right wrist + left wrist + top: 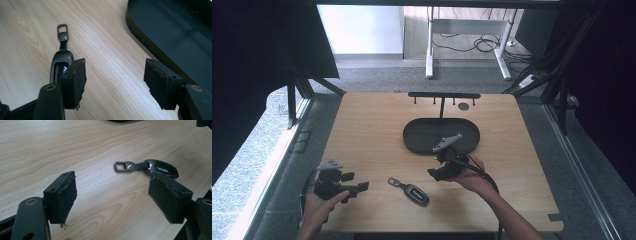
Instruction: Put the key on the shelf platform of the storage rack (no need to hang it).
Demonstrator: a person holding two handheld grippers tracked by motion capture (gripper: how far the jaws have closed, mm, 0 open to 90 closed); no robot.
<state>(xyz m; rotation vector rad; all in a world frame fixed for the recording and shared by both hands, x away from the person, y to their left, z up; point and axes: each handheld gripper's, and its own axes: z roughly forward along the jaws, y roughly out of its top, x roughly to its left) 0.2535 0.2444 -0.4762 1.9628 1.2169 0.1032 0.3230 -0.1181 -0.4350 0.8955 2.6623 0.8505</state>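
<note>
A dark key fob [416, 193] with a metal clasp [393, 182] lies flat on the wooden table [372, 130], near the front middle. My left gripper [361, 186] rests at the front left and points right toward the fob [161, 168]. Its jaws stand open with only bare wood between them. My right gripper [437, 174] hovers just right of the fob, in front of the black oval tray [412, 142]. It is open and holds nothing. In the right gripper view the fob [60, 62] lies partly behind my left pad [73, 83], outside the gap.
The oval tray [175, 30] has nothing in it and sits close on the right gripper's far side. Behind the tray stands a low black rack with pegs [443, 95], with a small dark disc [463, 106] beside it. Metal frame posts flank the table.
</note>
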